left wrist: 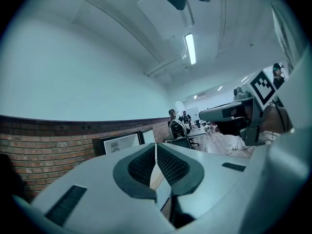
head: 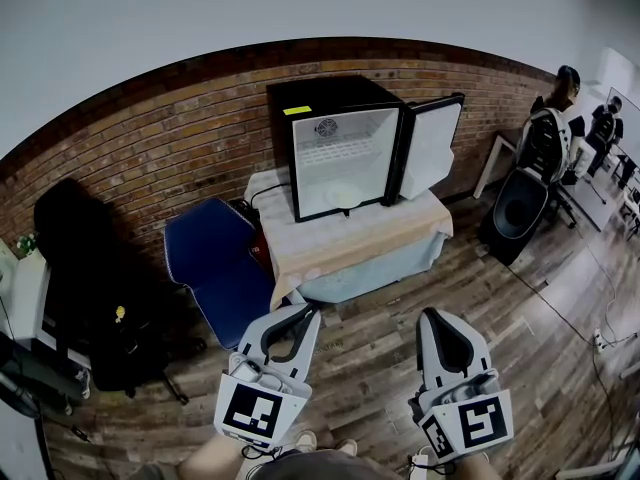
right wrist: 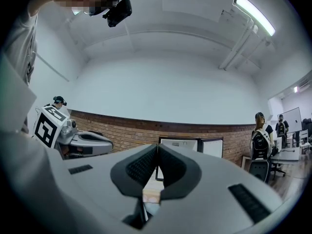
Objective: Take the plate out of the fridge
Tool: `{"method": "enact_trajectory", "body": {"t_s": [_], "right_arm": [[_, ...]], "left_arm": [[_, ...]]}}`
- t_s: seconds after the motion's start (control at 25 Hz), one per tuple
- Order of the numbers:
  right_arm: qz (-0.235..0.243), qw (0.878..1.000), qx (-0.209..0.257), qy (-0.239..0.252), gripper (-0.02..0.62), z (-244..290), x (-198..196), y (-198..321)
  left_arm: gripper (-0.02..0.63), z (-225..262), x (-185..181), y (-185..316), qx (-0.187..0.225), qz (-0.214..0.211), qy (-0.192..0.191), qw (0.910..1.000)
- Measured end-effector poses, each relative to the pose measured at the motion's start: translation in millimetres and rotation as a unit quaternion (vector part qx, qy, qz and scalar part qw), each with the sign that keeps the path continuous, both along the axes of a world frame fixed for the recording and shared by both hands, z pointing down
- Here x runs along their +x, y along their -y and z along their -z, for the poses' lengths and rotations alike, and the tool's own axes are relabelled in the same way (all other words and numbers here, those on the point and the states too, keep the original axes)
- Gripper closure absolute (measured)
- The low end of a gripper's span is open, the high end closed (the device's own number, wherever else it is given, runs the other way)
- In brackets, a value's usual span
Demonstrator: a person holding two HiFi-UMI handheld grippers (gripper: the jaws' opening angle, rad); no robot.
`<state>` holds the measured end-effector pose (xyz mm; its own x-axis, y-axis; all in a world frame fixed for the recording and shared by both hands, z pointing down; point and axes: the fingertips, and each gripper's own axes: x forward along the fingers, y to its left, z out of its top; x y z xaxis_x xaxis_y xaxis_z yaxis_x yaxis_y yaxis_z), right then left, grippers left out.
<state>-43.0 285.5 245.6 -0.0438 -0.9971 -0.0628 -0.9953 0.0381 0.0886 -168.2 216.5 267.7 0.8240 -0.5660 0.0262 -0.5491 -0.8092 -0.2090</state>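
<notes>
A small black fridge (head: 340, 148) stands on a cloth-covered table (head: 330, 243) against the brick wall, with its door (head: 432, 148) swung open to the right. A white plate (head: 343, 199) lies on the floor of its white interior. My left gripper (head: 303, 313) and right gripper (head: 431, 316) are held low over the wooden floor, well short of the table, both pointing at the fridge. Both are shut with nothing between the pads. The fridge (left wrist: 122, 143) shows beyond the left gripper (left wrist: 156, 152), and the fridge (right wrist: 181, 144) also shows beyond the right gripper (right wrist: 157, 152).
A blue chair (head: 215, 258) stands left of the table, with a black seat and gear (head: 90, 268) further left. At the right are a black office chair (head: 518, 206), a white desk frame (head: 495, 163) and people (head: 555, 108). Open wooden floor lies between me and the table.
</notes>
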Motion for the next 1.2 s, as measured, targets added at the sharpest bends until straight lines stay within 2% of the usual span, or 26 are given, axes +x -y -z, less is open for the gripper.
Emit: {"method": "enact_trajectory", "body": {"t_s": [0.4,0.68,1.2], "right_arm": [[0.014,1.000,-0.002,0.003,0.565,-8.8,19.3,-12.1],[0.011,1.000,-0.016,0.000,0.565,-24.2,34.4,-24.1],[0.016,1.000,-0.020,-0.003,0.565,-43.1,52.5,-12.5]], "left_arm": [[0.588,-6.2,18.2,-13.2,-0.022,0.005,-0.018,0.9996],[0.588,-11.5,26.7,-21.0,-0.002,0.016,-0.017,0.9997],[0.588,-24.5,45.8,-17.1,-0.016,0.017,-0.021,0.9995]]}}
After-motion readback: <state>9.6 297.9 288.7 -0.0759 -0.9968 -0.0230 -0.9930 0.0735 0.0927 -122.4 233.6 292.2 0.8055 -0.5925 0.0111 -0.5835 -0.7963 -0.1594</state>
